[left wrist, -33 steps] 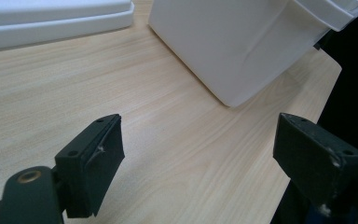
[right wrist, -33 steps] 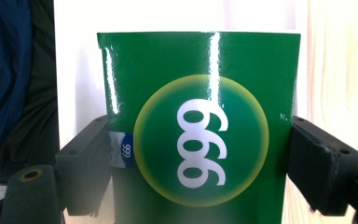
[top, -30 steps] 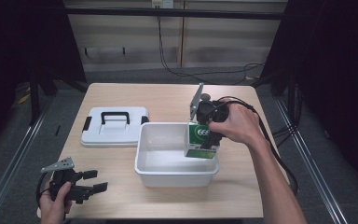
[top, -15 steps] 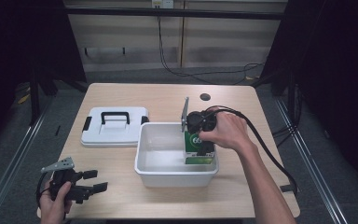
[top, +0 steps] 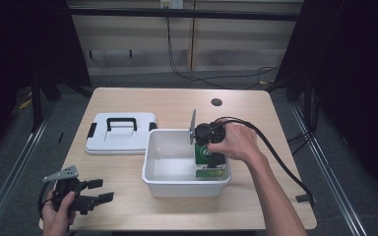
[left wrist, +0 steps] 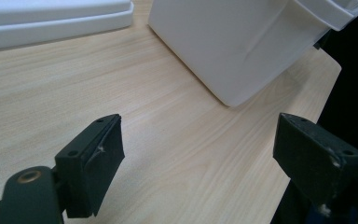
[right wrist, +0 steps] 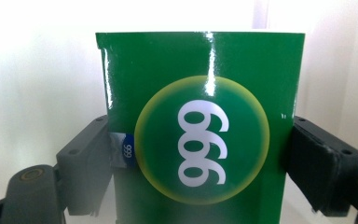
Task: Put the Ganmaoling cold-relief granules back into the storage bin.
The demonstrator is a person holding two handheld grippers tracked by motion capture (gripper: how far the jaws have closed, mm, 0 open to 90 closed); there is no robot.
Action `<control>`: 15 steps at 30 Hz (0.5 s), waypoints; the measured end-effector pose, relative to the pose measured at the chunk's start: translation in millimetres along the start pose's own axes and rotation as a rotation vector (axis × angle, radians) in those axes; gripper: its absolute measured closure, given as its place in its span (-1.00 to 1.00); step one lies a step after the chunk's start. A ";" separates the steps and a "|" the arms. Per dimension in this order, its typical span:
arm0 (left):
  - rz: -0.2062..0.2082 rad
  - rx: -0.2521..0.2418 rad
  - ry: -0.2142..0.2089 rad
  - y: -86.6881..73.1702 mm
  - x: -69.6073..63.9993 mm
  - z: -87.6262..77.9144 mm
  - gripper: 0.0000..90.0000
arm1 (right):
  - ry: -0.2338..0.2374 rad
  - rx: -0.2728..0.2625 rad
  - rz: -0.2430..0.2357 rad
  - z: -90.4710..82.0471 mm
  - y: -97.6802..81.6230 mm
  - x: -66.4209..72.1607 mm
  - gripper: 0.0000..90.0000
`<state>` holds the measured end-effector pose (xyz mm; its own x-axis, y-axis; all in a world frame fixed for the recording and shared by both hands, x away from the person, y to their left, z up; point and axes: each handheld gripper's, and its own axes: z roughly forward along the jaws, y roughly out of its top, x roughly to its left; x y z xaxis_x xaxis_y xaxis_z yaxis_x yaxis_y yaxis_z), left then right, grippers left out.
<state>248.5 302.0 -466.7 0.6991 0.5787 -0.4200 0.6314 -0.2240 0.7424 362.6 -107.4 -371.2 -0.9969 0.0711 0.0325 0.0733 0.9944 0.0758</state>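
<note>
A green box [top: 207, 156] marked 999 stands inside the white tub [top: 168, 183], against its right end. My right gripper [top: 211, 158] reaches down into the tub and is shut on this box. Both jaws press its two sides in the right gripper view, where the green box [right wrist: 200, 126] faces the camera. My left gripper [top: 97, 191] is held low at the table's front left corner, open, with bare wood between its fingers [left wrist: 93, 158]. The tub's outer wall [left wrist: 242, 46] lies ahead of it.
A white lid with a black handle [top: 120, 132] lies flat left of the tub. A small dark hole [top: 216, 102] marks the table's far right part. The right gripper's cable [top: 275, 157] trails off the right edge. Dark floor and rails surround the table.
My right gripper has carried the green box leftward and down from above the tub's right rim into the tub. The left gripper has stayed put.
</note>
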 end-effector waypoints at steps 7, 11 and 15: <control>-0.002 0.001 0.003 -0.2 0.2 0.5 -0.64 | 0.008 0.016 0.011 8.2 1.1 -0.8 -0.65; -0.004 0.002 0.002 -0.2 0.2 0.7 -0.64 | 0.007 0.035 0.023 12.2 2.7 0.5 -0.65; -0.004 0.002 0.002 -0.2 0.2 0.8 -0.64 | 0.014 0.050 0.009 16.4 4.4 0.4 -0.65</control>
<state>248.8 301.5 -467.3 0.6959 0.5814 -0.4216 0.6349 -0.2237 0.7395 362.1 -101.8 -387.2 -0.9957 0.0795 0.0472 0.0807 0.9964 0.0251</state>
